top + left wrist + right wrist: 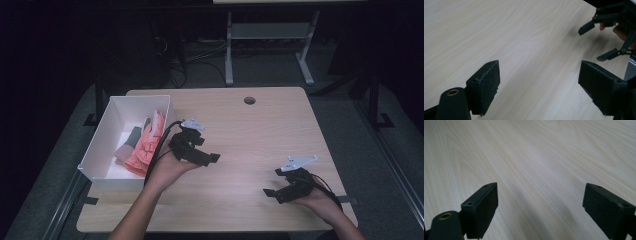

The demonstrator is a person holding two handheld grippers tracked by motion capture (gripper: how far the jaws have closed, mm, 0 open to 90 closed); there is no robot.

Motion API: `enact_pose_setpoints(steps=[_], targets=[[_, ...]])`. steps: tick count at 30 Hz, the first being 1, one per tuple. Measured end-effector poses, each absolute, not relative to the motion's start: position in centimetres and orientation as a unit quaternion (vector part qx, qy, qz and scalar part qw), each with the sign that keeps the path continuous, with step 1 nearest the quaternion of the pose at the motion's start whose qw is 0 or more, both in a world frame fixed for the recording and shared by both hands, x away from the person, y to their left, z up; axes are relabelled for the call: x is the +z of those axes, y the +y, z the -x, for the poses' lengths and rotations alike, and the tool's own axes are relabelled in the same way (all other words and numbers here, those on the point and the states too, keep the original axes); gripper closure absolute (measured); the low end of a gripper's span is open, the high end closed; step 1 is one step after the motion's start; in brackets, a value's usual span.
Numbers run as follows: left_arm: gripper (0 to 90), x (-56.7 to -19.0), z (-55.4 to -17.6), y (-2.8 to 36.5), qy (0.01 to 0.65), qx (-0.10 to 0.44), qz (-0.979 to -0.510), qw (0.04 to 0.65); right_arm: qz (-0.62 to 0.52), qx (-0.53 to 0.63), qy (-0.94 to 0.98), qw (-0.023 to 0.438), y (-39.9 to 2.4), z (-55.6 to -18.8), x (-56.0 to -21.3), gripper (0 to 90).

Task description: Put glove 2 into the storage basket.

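A person holds my left gripper [207, 150] above the left-middle of the wooden table [260, 135], just right of a white box [96, 152]. Its jaws point right and stand wide open. In the left gripper view, my left gripper [539, 68] has bare wood between its pads. My right gripper [272, 184] rests low near the front right edge, with its jaws pointing left. It is open, and the right gripper view shows my right gripper [540, 191] over bare tabletop. The right gripper [591, 45] also appears far off in the left gripper view.
The white box holds a pink-orange glove [147, 142] and a grey piece [131, 140]. A round cable hole [249, 100] is near the table's far edge. A grey desk frame [229, 50] stands on the dark floor behind the table.
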State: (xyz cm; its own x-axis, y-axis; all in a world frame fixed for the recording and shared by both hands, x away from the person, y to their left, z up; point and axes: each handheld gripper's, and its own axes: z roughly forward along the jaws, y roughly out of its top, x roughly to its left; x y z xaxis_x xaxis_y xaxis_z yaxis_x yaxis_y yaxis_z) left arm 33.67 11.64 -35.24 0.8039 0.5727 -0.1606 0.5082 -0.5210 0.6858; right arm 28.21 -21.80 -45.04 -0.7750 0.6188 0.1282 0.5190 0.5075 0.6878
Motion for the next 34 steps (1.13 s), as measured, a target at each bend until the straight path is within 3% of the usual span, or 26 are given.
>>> enact_pose_setpoints(steps=[34], targets=[[16.7, -43.7, -30.7, 9.8, 0.265, 0.038, -0.9, 0.343, -0.325, 0.366, 0.869, 0.073, -21.7, -28.1, -45.7, 12.6]])
